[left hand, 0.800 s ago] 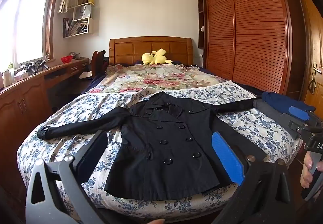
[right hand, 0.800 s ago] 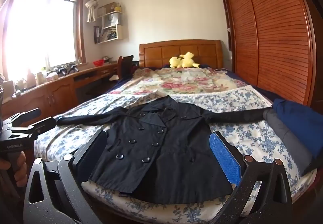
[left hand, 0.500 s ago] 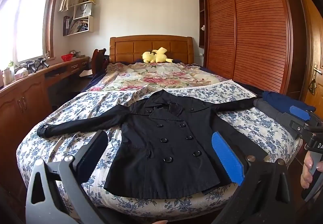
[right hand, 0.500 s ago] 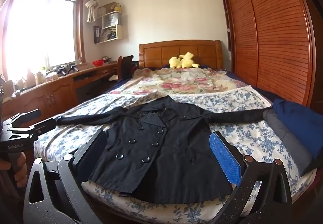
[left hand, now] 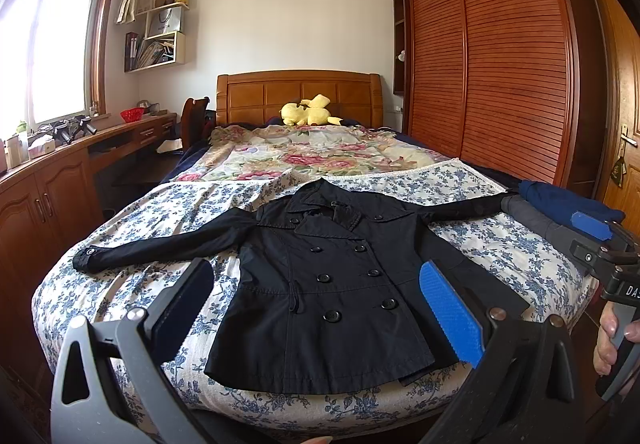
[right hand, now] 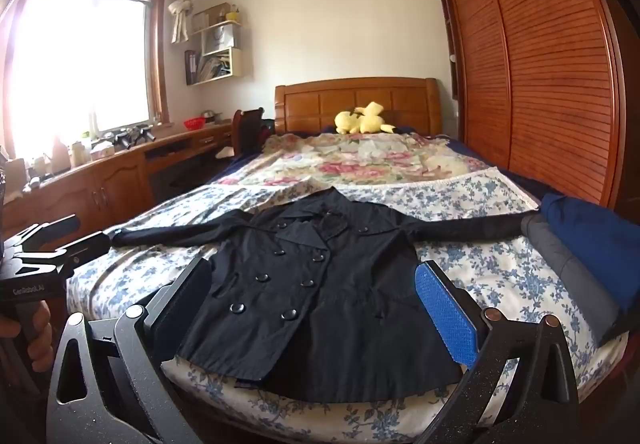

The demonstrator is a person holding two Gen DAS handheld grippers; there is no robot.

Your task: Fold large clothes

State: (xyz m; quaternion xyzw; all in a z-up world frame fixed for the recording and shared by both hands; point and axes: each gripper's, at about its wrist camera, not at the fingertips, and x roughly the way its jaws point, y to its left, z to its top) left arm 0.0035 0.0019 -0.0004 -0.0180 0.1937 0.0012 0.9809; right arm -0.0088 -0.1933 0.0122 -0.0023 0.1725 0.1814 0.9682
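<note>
Unmoved coat [left hand: 332, 284] (beyond spread fingers [left hand: 448, 308])

Left tongs [left hand: 316, 308], right tongs [right hand: 312, 304]: agape.

Black coat [left hand: 328, 284]: matt woven cloth, smooth, glossy plastic-looking buttons. Bedsheet [left hand: 132, 284]: matt cloth, blue floral print. Quilt [left hand: 312, 152]: soft cloth, pink floral. Headboard [left hand: 298, 94], wardrobe [left hand: 500, 64]: polished wood, wardrobe doors ribbed with slats. Plush toy [left hand: 308, 112]: fuzzy yellow fabric. Left gripper [left hand: 316, 308]: matt grey plastic-looking frame, one blue ridged pad. Right gripper [right hand: 316, 308]: black speckled frame, blue textured pad.
</note>
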